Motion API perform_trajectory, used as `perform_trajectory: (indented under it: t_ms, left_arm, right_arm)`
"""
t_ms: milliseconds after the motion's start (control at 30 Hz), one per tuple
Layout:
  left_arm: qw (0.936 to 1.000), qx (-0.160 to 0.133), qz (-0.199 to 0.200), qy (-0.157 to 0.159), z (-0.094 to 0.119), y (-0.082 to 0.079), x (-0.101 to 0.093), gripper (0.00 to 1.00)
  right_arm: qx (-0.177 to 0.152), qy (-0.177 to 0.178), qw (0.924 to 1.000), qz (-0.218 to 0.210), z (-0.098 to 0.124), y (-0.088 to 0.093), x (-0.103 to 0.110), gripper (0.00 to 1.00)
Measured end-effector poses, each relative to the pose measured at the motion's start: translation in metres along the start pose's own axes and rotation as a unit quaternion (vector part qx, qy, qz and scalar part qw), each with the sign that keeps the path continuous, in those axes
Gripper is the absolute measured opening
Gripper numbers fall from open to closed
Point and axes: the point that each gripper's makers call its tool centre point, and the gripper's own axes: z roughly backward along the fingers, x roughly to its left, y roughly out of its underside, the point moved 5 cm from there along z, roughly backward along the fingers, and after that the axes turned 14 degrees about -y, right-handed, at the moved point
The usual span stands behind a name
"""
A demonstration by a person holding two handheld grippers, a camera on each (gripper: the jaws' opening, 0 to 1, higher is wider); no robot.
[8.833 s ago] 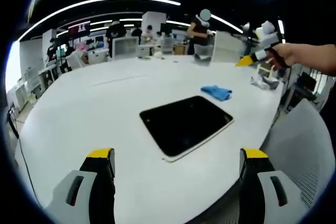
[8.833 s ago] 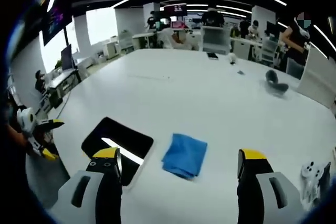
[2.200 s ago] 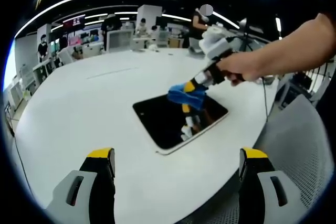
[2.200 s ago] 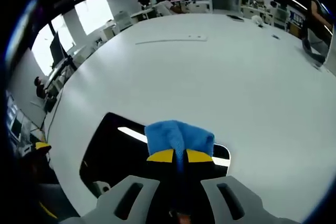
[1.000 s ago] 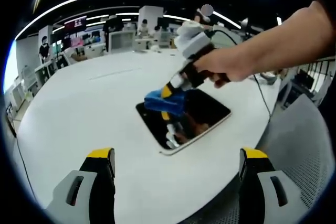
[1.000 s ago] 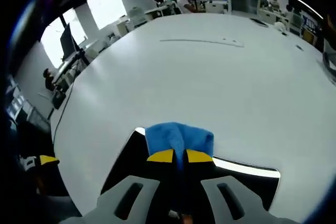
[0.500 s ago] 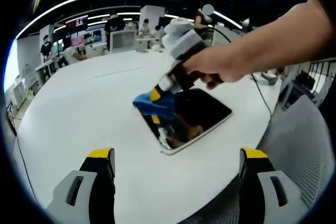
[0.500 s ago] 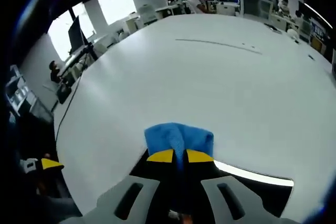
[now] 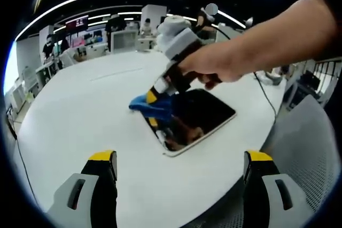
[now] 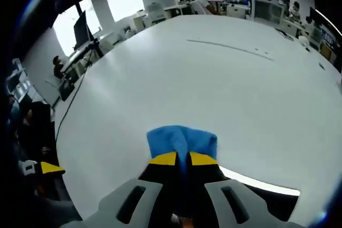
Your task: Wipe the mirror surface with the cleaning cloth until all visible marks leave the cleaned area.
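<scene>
Lay flat on the broad white bench [image 9: 80, 110], near its front edge: a dark rectangular mirror with a thin pale frame [image 9: 200, 116], its glass throwing back a blurred reflection of hand and tool. Was pressed at the mirror's far-left corner: a bright blue cleaning cloth [image 9: 149, 105], bunched into a wad and partly spilling past the frame onto the bench. Seen from the right gripper view, bulged as a blue fold [image 10: 181, 140] just beyond the yellow-tipped jaws, with only a sliver of dark glass and frame [image 10: 256, 185] showing behind. Was clamped narrow on that cloth: the right gripper [image 9: 155, 95], carried by a bare hand [image 9: 206, 68] reaching in from the right. Stood wide and empty low in its own view, well apart from the mirror: the left gripper [image 9: 179, 158]. Could not be made out on the glass at this size: any remaining marks. Judged as a wiping stroke run to the corner of the mirror, with most of the surface open behind it. Judged as the main risk: carrying on past the frame, so that the cloth rubbed bench instead of glass and left the corner streaked. Likewise possible: a hard push toward the edge sliding the unheld mirror across the smooth bench, since nothing steadied it. Also worth guarding against: the loose wad slipping from so small a pinch.
</scene>
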Motion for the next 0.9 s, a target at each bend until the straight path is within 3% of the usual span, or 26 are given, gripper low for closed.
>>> perform_trajectory:
  t_ms: [900]
  left_arm:
    - [0.9999,-0.007,0.012,-0.010,0.004,-0.003,0.004,0.99]
  right_arm:
    - [0.010,-0.008,0.9994,0.031,0.007,0.021,0.024,0.02]
